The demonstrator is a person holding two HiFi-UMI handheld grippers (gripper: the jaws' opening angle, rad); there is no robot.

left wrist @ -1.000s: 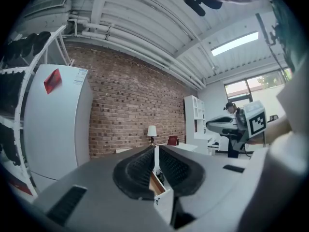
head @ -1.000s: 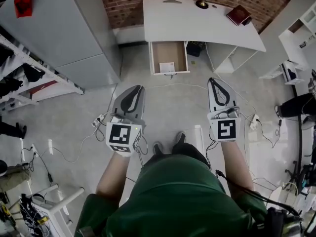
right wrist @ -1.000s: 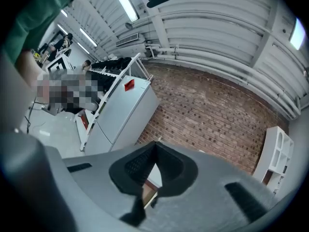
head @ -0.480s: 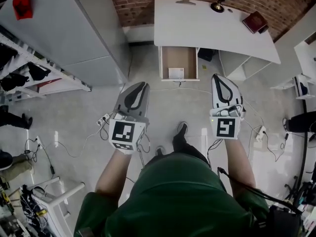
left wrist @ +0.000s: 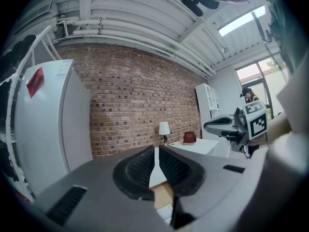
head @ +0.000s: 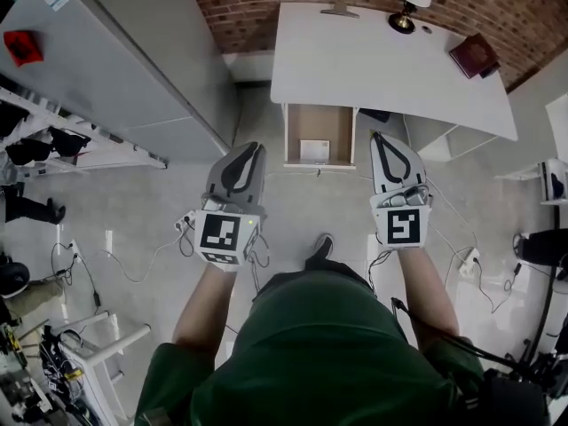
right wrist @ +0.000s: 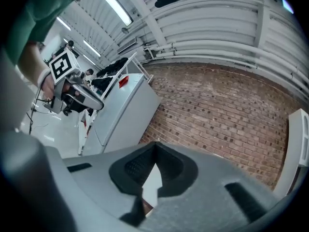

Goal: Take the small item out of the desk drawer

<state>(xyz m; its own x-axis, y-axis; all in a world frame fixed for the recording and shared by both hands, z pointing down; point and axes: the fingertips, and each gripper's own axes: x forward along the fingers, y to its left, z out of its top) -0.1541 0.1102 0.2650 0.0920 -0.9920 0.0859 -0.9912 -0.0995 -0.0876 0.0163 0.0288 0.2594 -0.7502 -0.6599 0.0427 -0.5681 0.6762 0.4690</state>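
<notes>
Head view: desk (head: 382,60) and open drawer (head: 319,118) sit nearer both grippers than a second ago.
Left gripper (head: 251,146): jaws together, empty; drawer at its 3 o'clock.
Small item (head: 314,150): white, at drawer's 6 o'clock end, untouched.
Right gripper (head: 382,138): jaws together, empty; drawer at its 9 o'clock.
Meaning: approach looks nearly done; jaws must part before pickup.

Desk drawer (head: 319,118) stands pulled open under the front edge of the white desk (head: 373,69), brown inside. Small item (head: 314,150): white, flat, rectangular, lying at drawer's front end, approx. centred.
</notes>
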